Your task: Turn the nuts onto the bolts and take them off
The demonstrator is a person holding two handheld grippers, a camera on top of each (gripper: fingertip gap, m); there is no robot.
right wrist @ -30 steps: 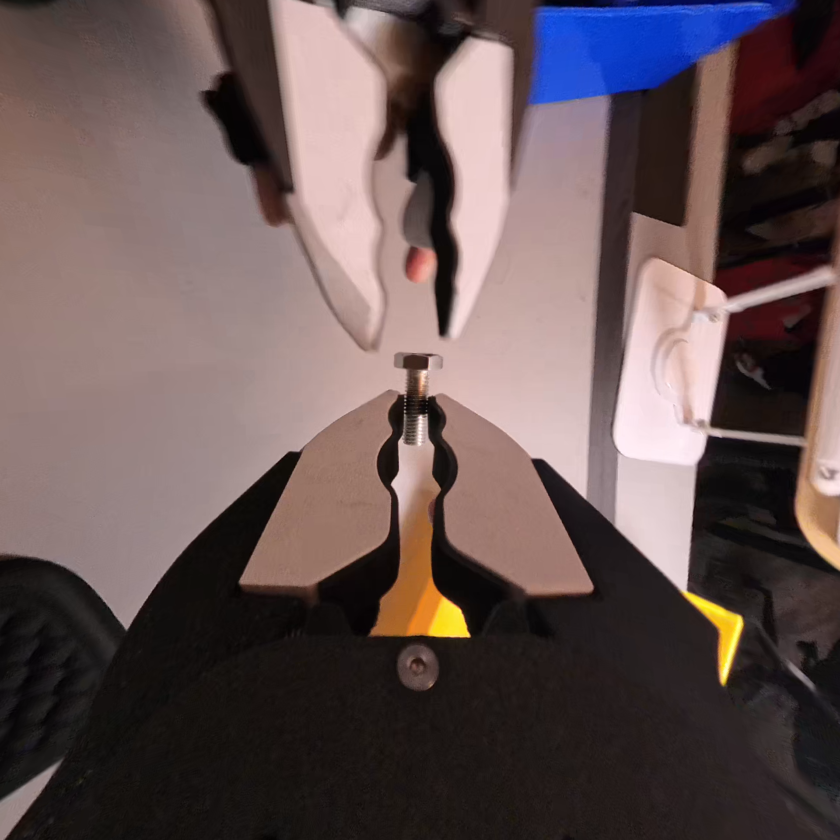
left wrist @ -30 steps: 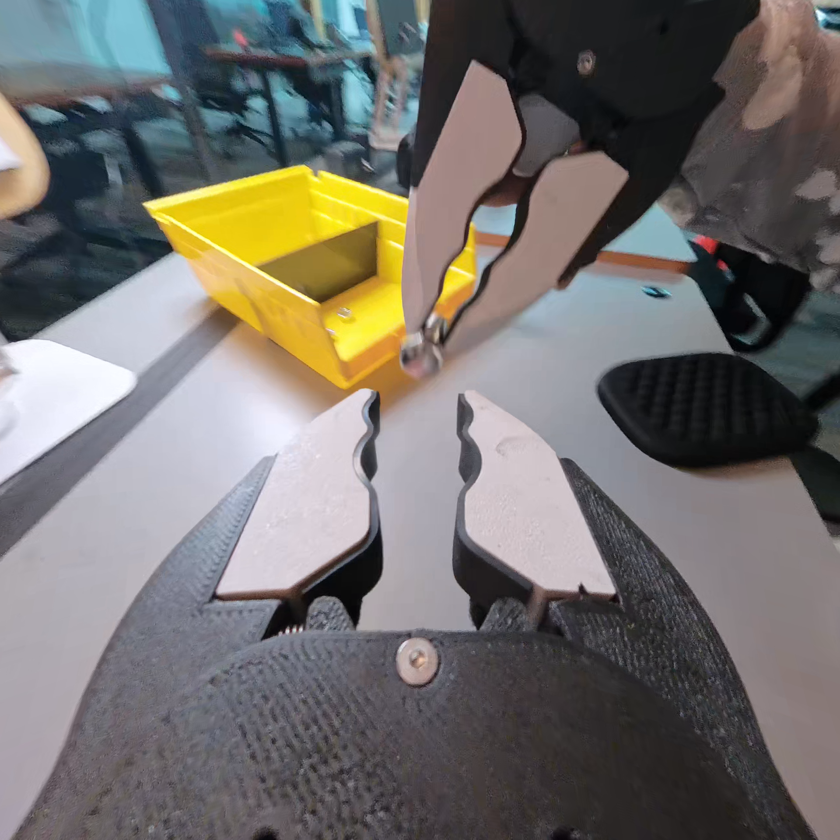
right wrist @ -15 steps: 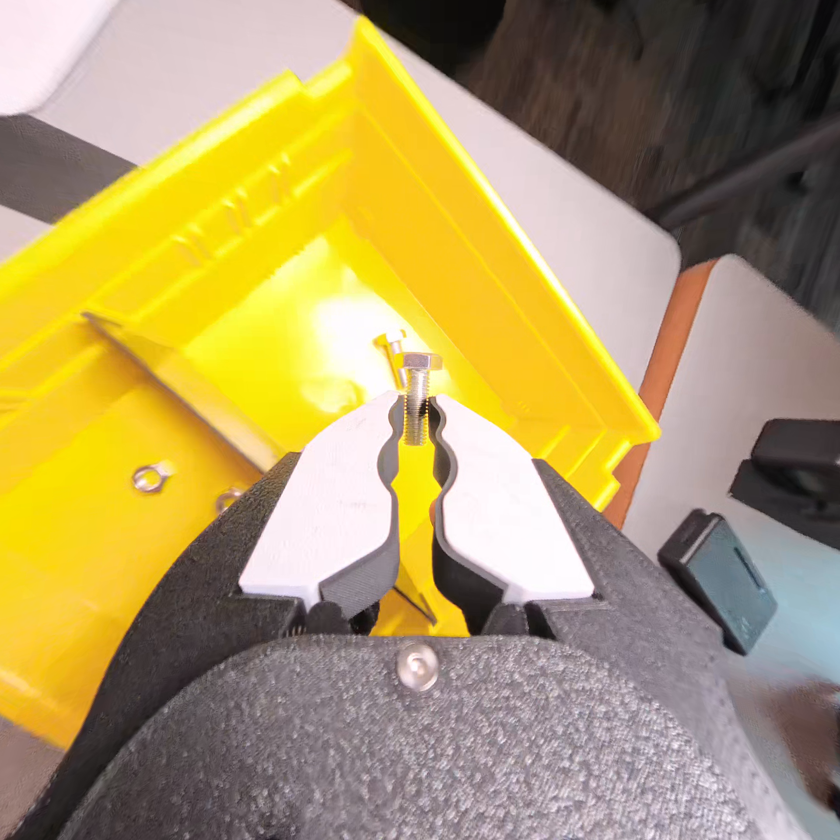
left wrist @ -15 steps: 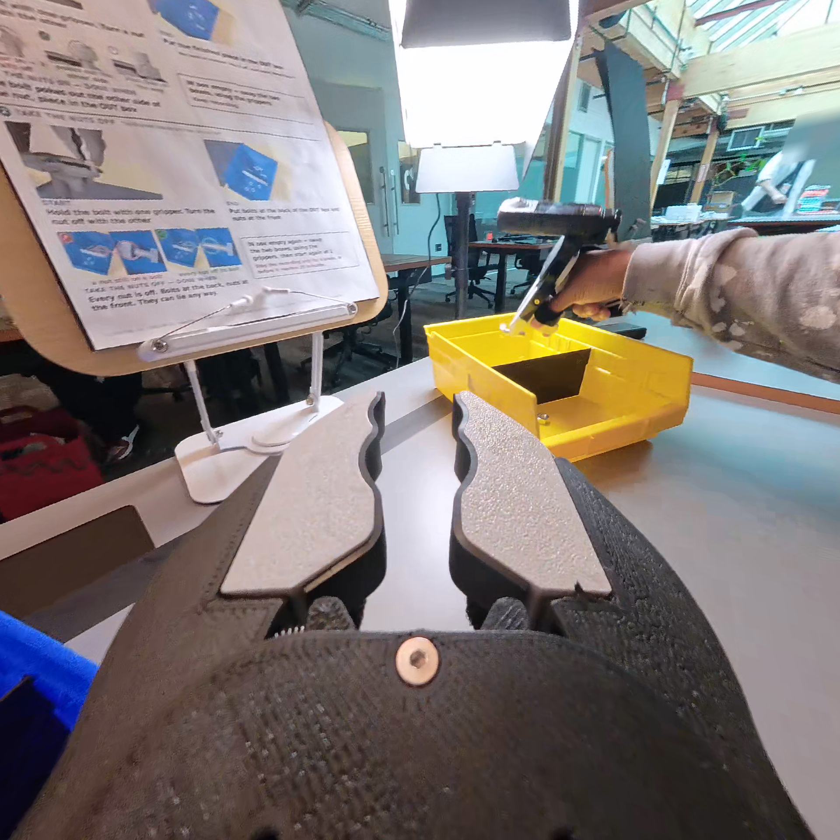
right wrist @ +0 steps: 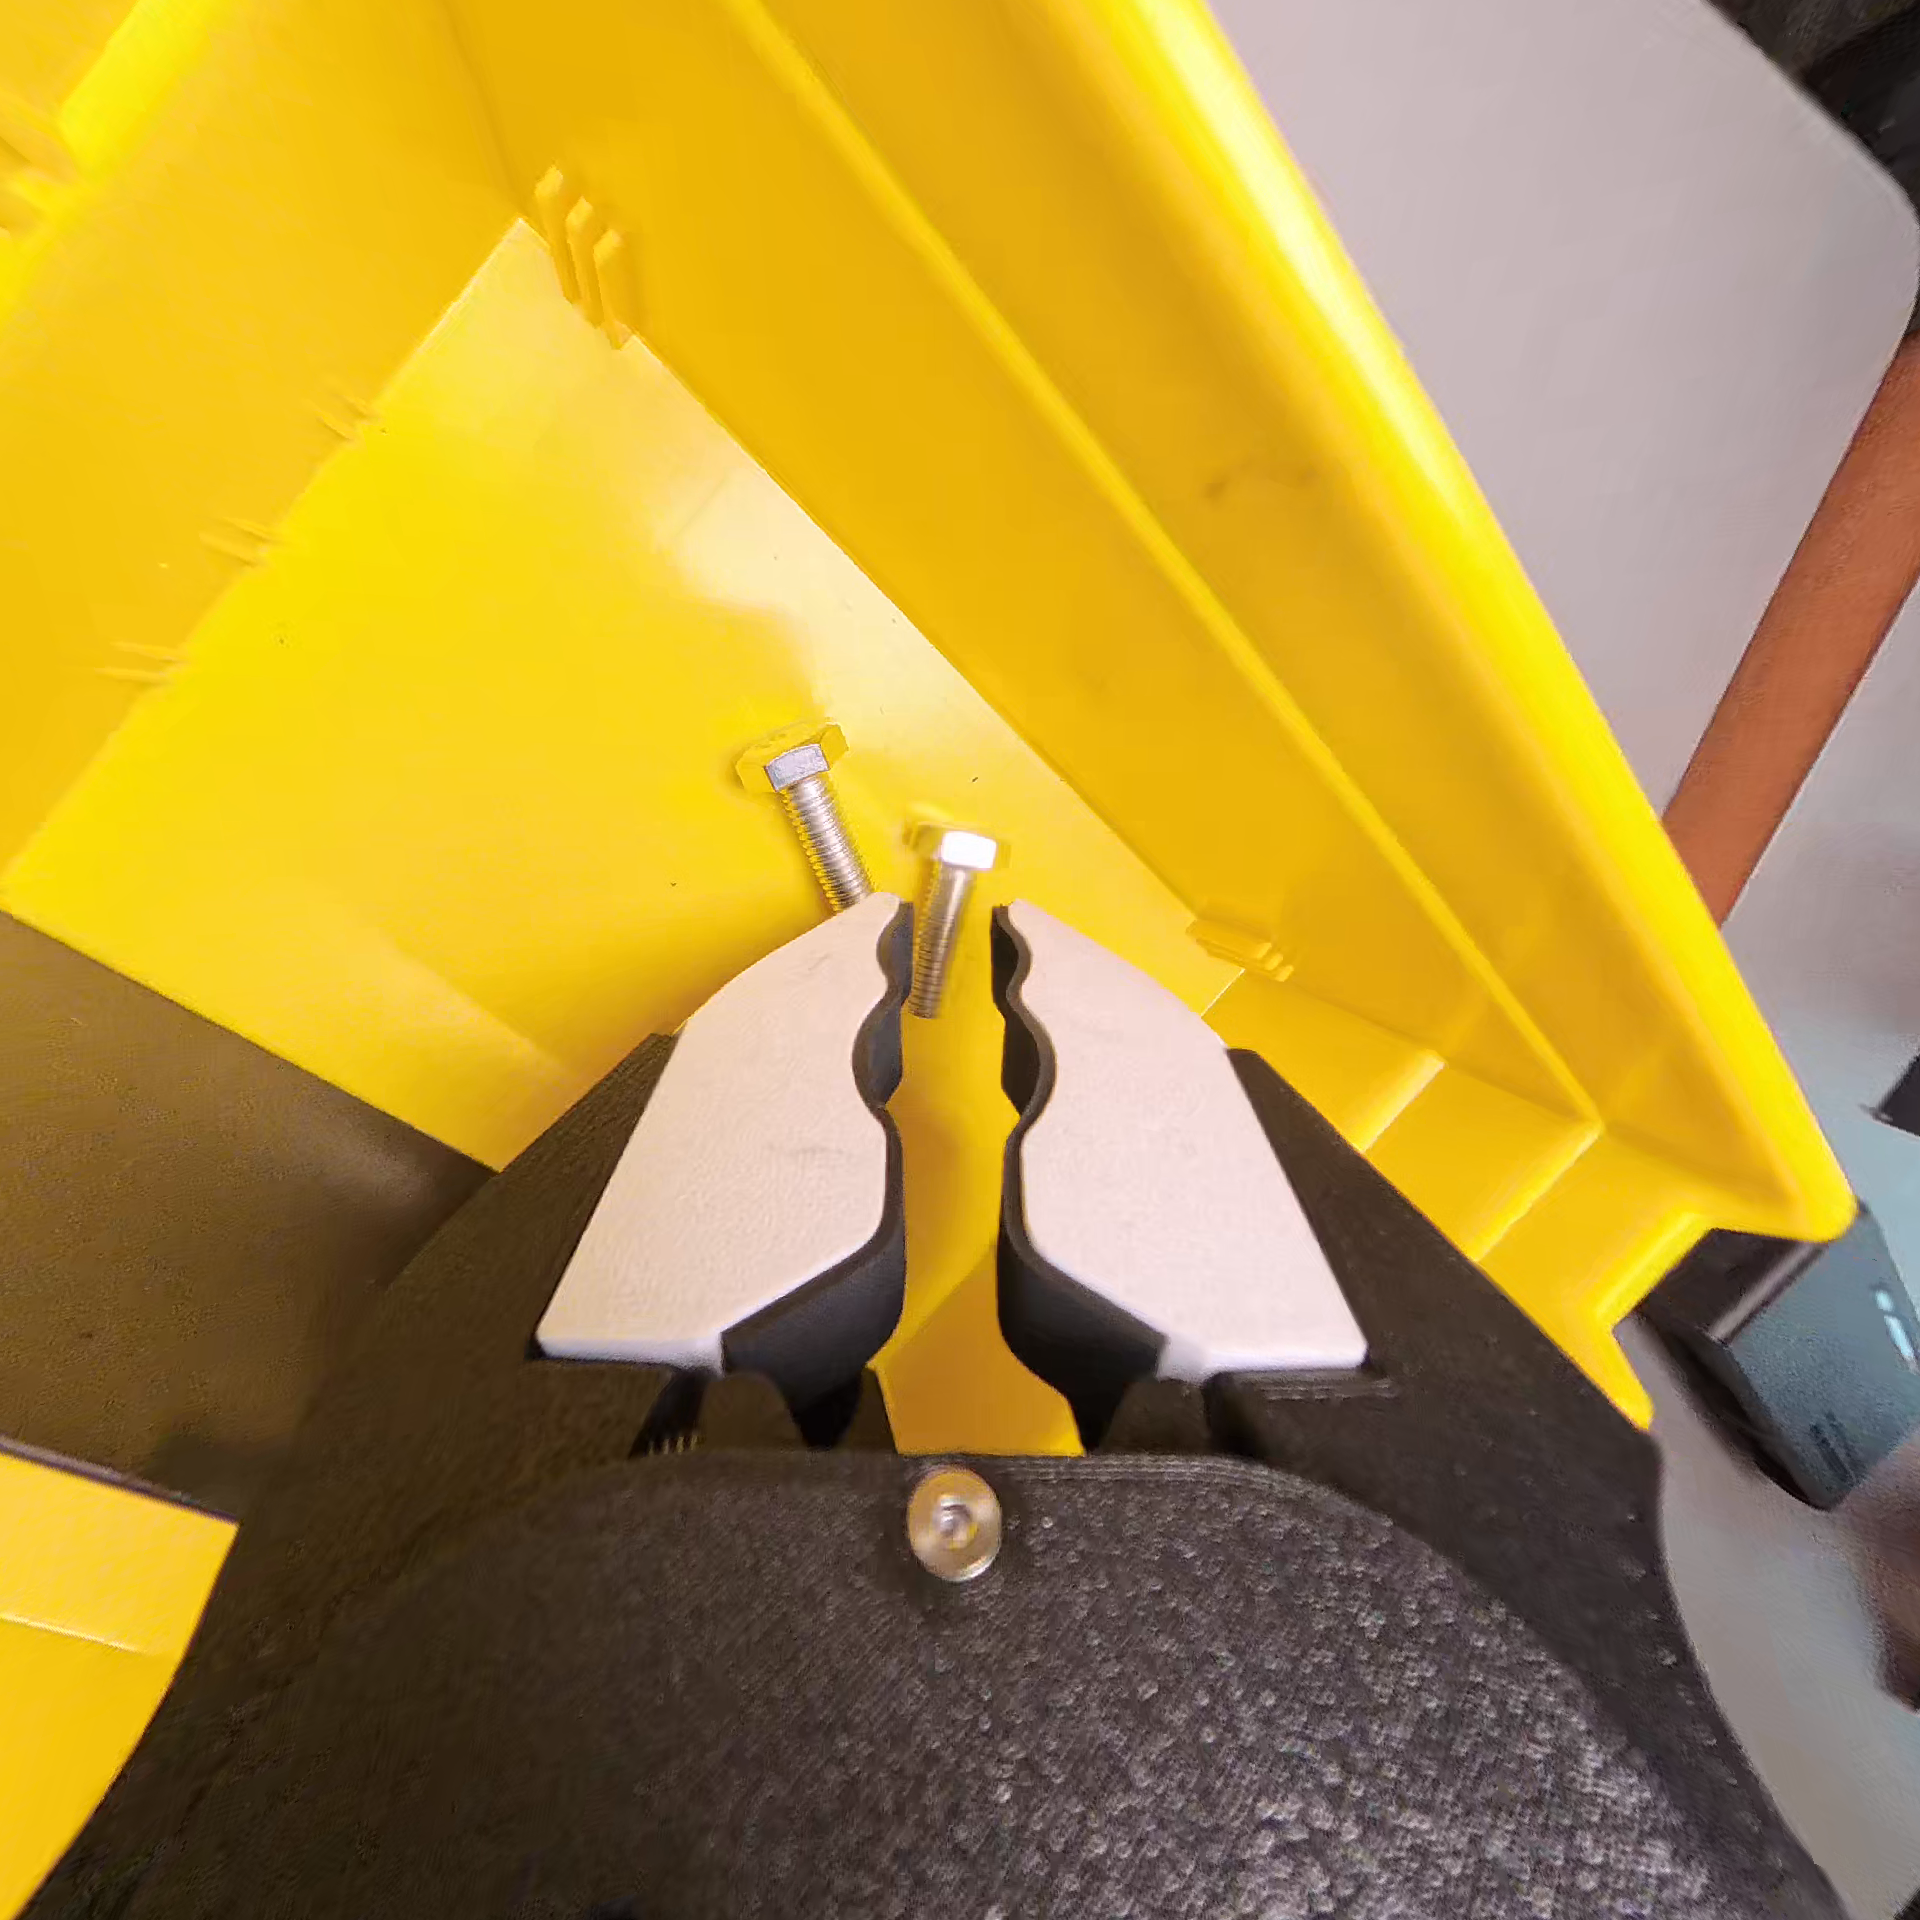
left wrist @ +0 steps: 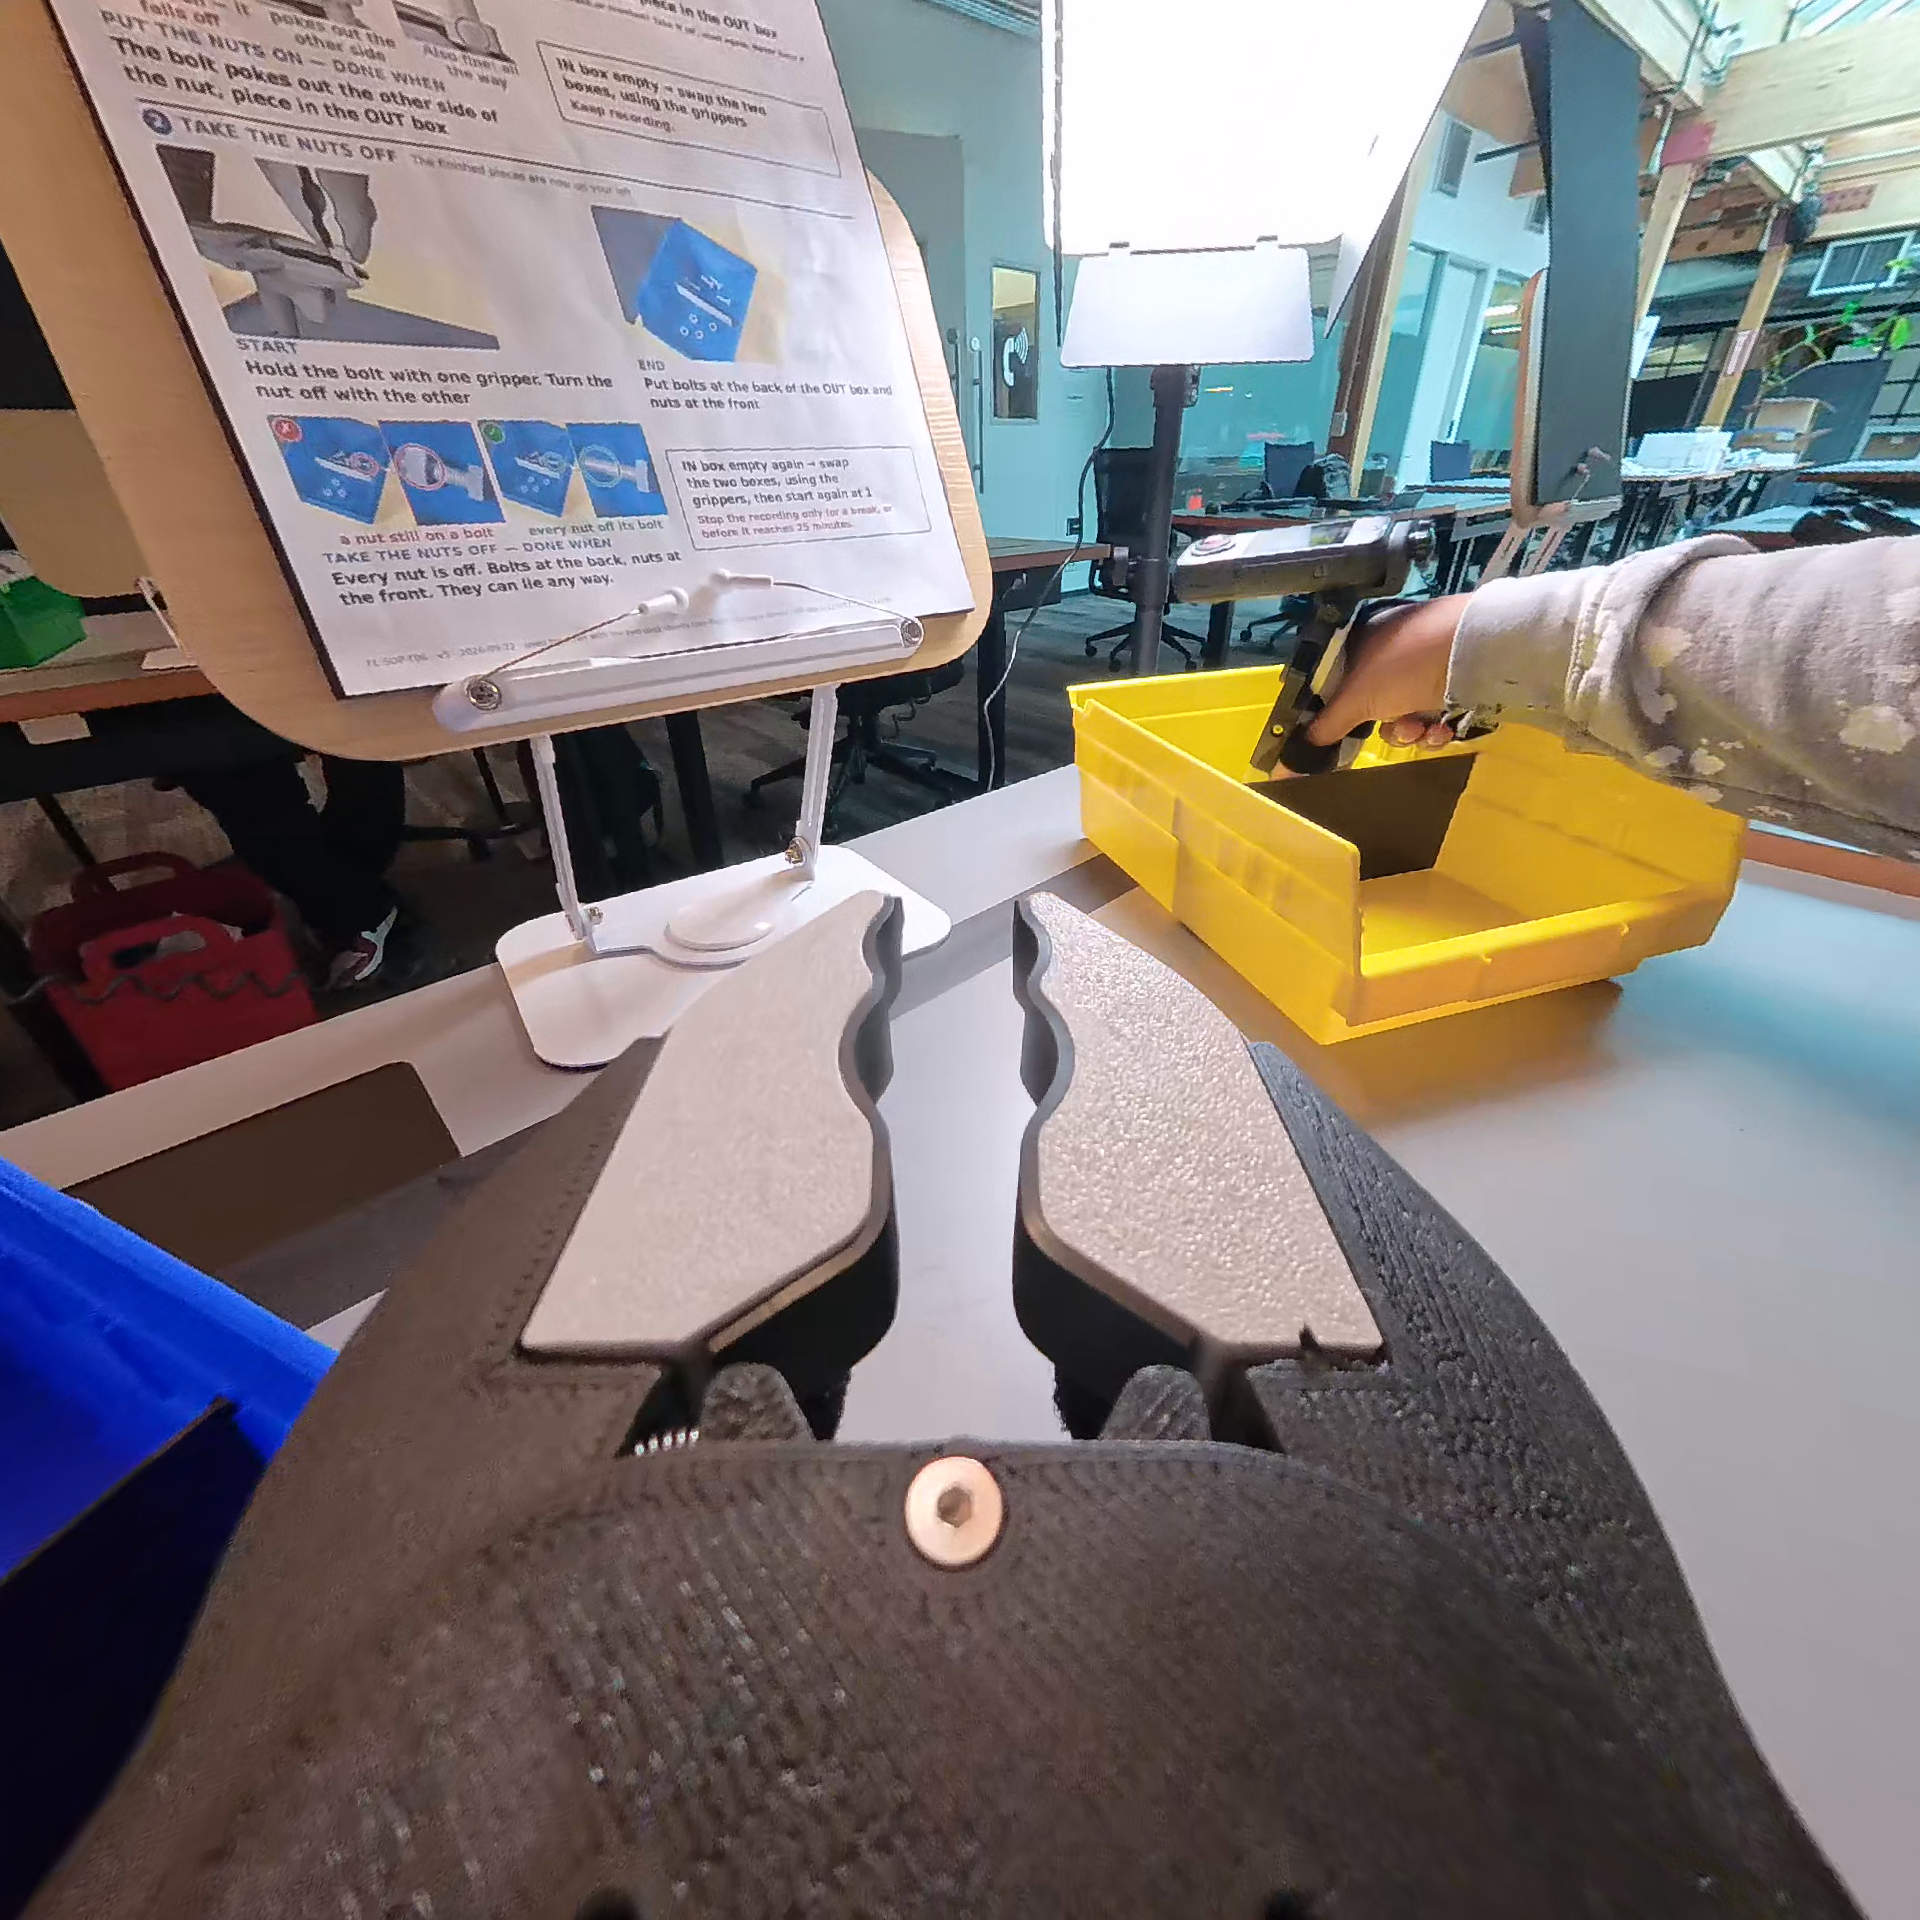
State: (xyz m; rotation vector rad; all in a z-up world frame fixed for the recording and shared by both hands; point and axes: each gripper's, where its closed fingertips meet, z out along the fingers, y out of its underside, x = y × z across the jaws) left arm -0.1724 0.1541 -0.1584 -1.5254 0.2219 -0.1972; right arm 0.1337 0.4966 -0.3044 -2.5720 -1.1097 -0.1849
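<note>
Right wrist view: right tool [right wrist: 948, 914] sits low in the yellow bin [right wrist: 1195, 582], rear compartment, jaws parted narrowly. A bare bolt [right wrist: 940, 914] lies in the gap at 12 o'clock, head pointing away; it looks close to the left pad, with clear daylight on the right side, so it reads as let go or nearly so, not clamped. A second bare bolt [right wrist: 816, 821] lies just beside it at 11 o'clock, its tip hidden behind the left finger. No nut on either.

Left wrist view: left tool [left wrist: 956, 935] is empty, jaws a narrow gap apart, hovering over the grey bench [left wrist: 1714, 1195]. Blue bin [left wrist: 114, 1320] corner at 8 o'clock. Right tool is well away at 2 o'clock, dipped into the yellow bin behind the black divider [left wrist: 1371, 821].

Progress, as a judgement: take-off phase, at least two bolts stripped and filed at the back. No nuts in sight now. How much remains in the blue bin cannot be told; its contents are hidden.

Writing: printed instruction sheet [left wrist: 540, 312] on a white stand [left wrist: 707, 935] at 11 o'clock, legible, not quoted. No brand marks seen.
</note>
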